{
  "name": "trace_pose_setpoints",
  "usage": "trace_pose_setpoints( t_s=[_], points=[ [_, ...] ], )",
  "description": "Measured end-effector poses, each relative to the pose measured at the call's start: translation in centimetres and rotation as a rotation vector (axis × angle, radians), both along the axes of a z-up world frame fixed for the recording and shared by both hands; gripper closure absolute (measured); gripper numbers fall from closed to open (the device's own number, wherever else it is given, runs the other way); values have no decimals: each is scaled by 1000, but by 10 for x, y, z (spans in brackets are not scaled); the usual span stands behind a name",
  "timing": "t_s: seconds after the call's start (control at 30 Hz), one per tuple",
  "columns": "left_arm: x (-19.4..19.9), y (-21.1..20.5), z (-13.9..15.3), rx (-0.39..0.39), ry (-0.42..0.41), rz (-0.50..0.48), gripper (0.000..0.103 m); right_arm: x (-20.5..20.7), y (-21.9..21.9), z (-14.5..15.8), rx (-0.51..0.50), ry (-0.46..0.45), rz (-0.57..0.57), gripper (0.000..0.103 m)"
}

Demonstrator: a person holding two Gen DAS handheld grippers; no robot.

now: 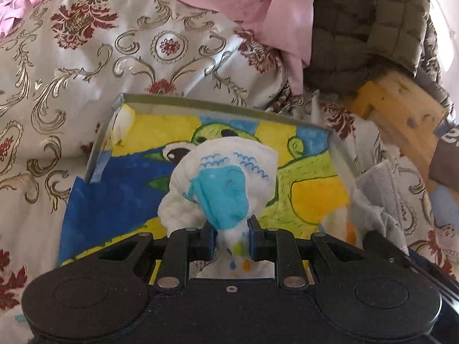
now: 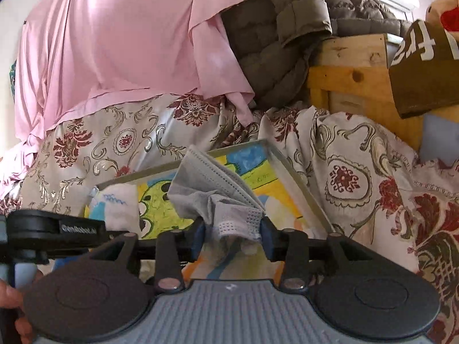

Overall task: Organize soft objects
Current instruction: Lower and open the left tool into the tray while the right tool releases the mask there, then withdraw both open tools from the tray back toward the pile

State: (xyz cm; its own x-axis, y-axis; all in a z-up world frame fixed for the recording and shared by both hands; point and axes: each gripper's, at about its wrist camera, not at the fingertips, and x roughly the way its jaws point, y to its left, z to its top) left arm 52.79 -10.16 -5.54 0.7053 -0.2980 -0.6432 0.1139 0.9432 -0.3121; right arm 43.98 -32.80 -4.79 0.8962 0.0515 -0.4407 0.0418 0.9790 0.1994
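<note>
My left gripper is shut on a white diaper with a blue print and holds it over a shallow tray lined with a bright yellow, green and blue drawing. My right gripper is shut on a crumpled grey face mask and holds it over the same tray. The diaper and the left gripper's body show at the left of the right wrist view. The mask shows at the right edge of the left wrist view.
The tray lies on a white bedspread with red and gold flowers. A pink cloth and an olive quilted jacket hang behind. A wooden frame and a brown bag stand at the right.
</note>
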Motion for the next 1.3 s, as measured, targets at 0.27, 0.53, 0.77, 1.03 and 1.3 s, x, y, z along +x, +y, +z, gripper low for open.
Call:
trace_pose_setpoints(
  t_s=[0.27,0.53,0.77,1.03,1.3],
  points=[
    [-7,5,-1,10,21,23,68,2,2,0,12,5,104,28],
    [-18,26,7,24,-4,89,36,0,17,2,-35,3,170,14],
    [-26,40,15,-5,-34,126,21,-6,21,10,-50,-27,176,3],
    [-59,52,37,-23,-66,109,12,-30,22,38,-84,-82,138,0],
    [-119,70,70,-48,-149,141,2,-74,24,70,-97,-125,121,0]
  ],
)
